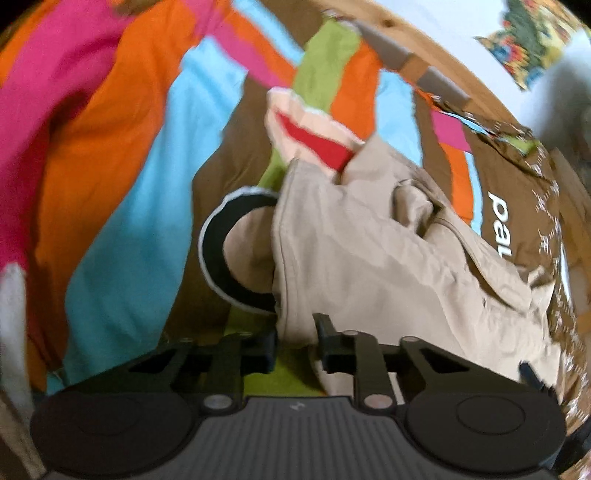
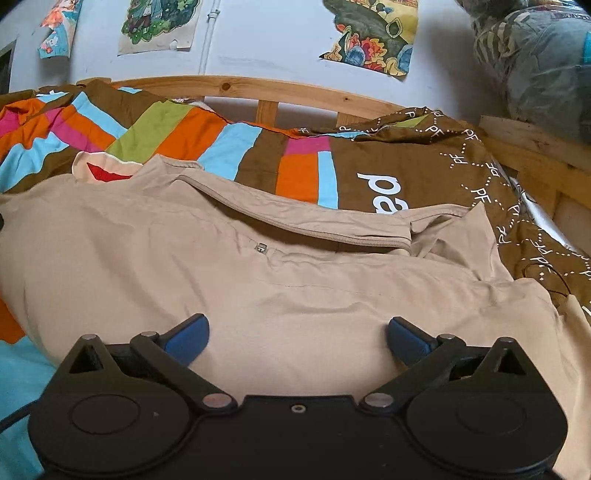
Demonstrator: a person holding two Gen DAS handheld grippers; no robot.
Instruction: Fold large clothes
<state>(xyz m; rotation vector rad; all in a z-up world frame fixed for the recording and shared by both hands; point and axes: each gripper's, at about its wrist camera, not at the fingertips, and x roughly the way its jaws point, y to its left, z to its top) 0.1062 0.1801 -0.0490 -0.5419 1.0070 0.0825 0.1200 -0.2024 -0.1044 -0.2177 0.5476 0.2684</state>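
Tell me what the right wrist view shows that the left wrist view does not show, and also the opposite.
Only the right wrist view shows the right gripper open above the beige jacket, the jacket's zipper, and three drawings on the wall.

Only the left wrist view shows the left gripper, its fingers narrowly apart at the jacket's edge, and a black cuff with white trim.

Both show the beige jacket, its cream and red lining, the striped duvet and the wooden bed frame.
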